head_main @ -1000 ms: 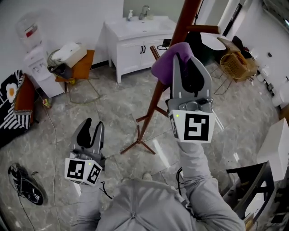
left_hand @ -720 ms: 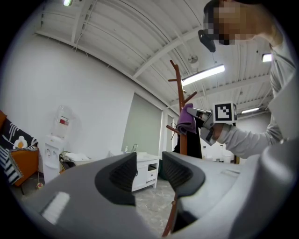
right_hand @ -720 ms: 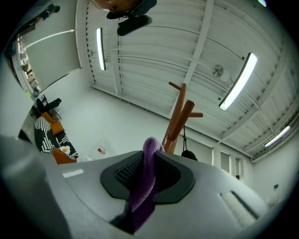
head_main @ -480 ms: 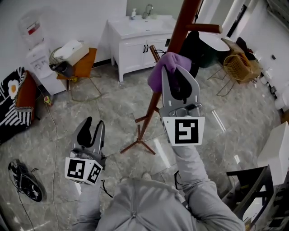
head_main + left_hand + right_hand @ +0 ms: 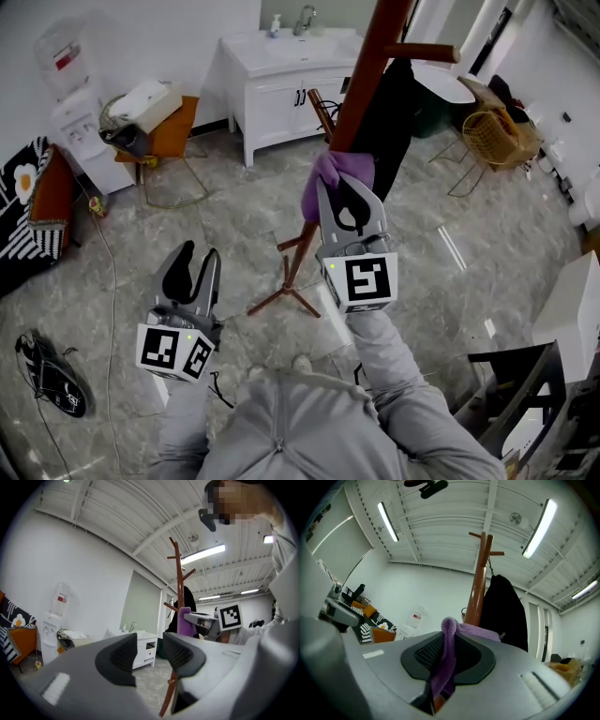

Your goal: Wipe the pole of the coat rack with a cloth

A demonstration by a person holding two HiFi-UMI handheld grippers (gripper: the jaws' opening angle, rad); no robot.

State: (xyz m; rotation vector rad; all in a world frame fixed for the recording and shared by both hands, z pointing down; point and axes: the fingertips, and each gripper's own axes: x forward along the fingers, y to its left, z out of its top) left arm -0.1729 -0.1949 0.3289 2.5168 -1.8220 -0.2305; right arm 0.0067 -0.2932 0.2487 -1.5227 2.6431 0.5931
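A brown wooden coat rack pole [image 5: 361, 84] rises from splayed feet on the marble floor [image 5: 234, 197], with a black coat [image 5: 389, 112] hanging on it. My right gripper [image 5: 339, 192] is shut on a purple cloth [image 5: 336, 172], which is pressed against the pole about mid-height. In the right gripper view the purple cloth [image 5: 449, 653] lies pinched between the jaws, with the pole [image 5: 479, 592] just beyond. My left gripper [image 5: 190, 270] hangs open and holds nothing, low at the left, apart from the rack. The left gripper view shows the pole [image 5: 179, 588] and the cloth [image 5: 184, 620] ahead.
A white sink cabinet [image 5: 281, 75] stands behind the rack. An orange chair with a box [image 5: 150, 117] and a water dispenser [image 5: 75, 103] are at the back left. A wire basket [image 5: 492, 136] sits at the right, a white table edge [image 5: 572, 300] near right, and shoes [image 5: 47, 384] at the lower left.
My right gripper has slid the purple cloth down the pole and toward me. The left gripper has stayed in place.
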